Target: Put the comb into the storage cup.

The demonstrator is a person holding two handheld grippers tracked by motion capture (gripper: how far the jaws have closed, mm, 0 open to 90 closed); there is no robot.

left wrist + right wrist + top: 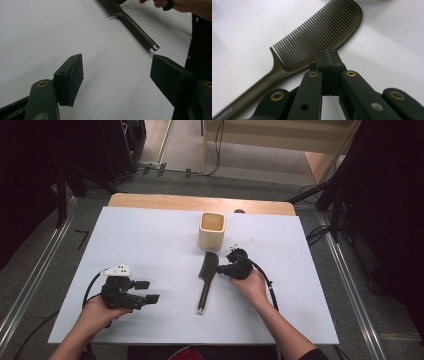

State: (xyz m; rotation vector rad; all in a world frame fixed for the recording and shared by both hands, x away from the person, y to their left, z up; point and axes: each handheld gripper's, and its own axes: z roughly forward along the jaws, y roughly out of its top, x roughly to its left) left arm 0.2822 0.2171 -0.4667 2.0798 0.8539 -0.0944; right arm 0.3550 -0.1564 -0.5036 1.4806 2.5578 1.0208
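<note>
The comb lies flat on the table, teeth end toward the cup, handle toward the person. The right tool, closed on nothing, presses its tip against the comb's spine, likely to nudge it. The left tool waits open, apart.

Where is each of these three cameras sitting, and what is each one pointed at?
High view: above the person's side, looking forward and down at the white table, cup, comb; both forearms and grippers show.
Left gripper view: rides the left gripper, looking between open jaws at the comb's handle; the other hand shows.
Right gripper view: rides the right gripper, jaws shut beside the comb's teeth.
All views share the comb.
</note>
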